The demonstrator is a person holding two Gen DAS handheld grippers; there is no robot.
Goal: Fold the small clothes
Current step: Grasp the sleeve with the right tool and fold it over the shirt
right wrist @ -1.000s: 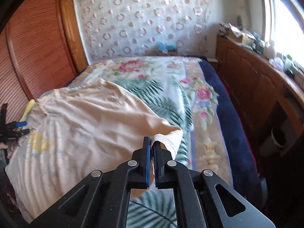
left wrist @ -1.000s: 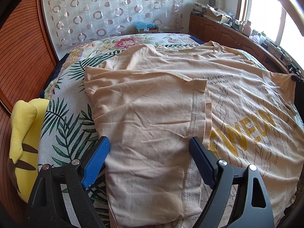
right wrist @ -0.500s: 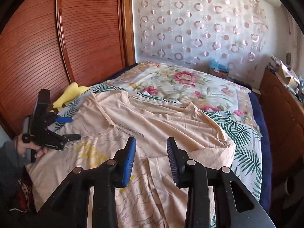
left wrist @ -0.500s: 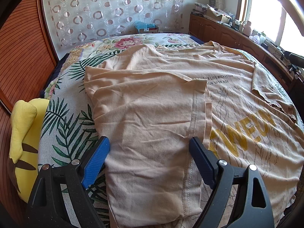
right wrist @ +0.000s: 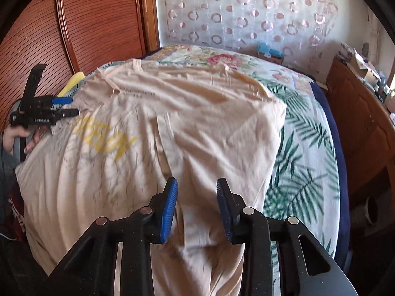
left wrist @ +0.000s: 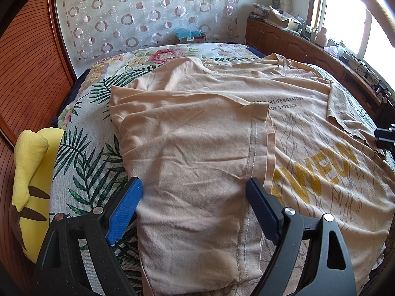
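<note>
A peach T-shirt with yellow lettering lies spread on the bed. Its left side is folded over the front, and the right sleeve lies folded inward too. My left gripper hovers open just above the folded left panel, near the hem, with nothing between its fingers. In the right wrist view the same shirt fills the middle. My right gripper stands open over its folded right side, and cloth lies below the gap, ungripped. My left gripper shows at the far left, held by a hand.
The bedspread has palm leaves and flowers. A yellow plush toy lies at the bed's left edge by the louvred wooden door. Wooden cabinets line the right side. A small box sits beyond the bed by the curtain.
My right gripper opened and let go of the sleeve, which now lies folded onto the shirt. It swung towards the shirt's middle and came lower over it. The left gripper kept still.
</note>
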